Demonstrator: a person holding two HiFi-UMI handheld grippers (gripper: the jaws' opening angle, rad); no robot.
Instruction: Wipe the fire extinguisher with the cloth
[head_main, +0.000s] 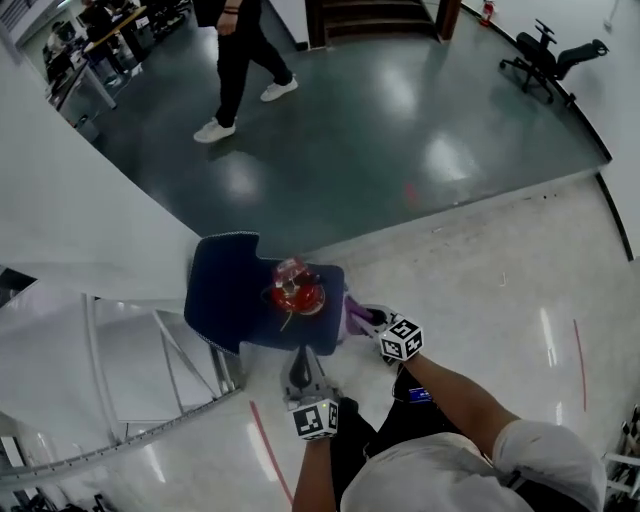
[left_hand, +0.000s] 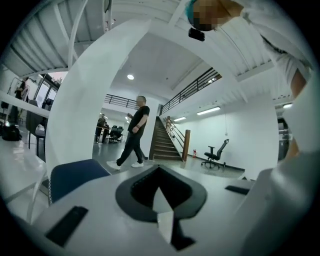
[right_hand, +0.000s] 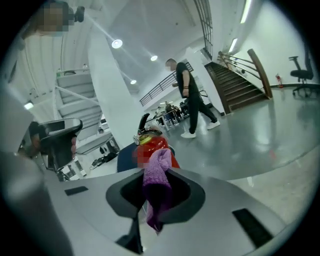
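Observation:
A red fire extinguisher (head_main: 297, 294) stands on a dark blue seat (head_main: 228, 298), seen from above in the head view. In the right gripper view the extinguisher (right_hand: 156, 145) rises just beyond the jaws, its black handle on top. My right gripper (head_main: 362, 321) is to its right, shut on a purple cloth (right_hand: 157, 186) that sticks up between the jaws, close to the red body; whether it touches I cannot tell. That cloth (head_main: 352, 316) shows beside the seat's edge. My left gripper (head_main: 300, 372) hangs just in front of the seat, jaws together and empty; the blue seat (left_hand: 75, 178) lies to its left.
A person (head_main: 240, 60) walks across the dark glossy floor behind the seat. A white staircase frame (head_main: 150, 372) and white wall close in on the left. A black office chair (head_main: 548, 58) stands far right, wooden stairs (left_hand: 161, 143) at the back.

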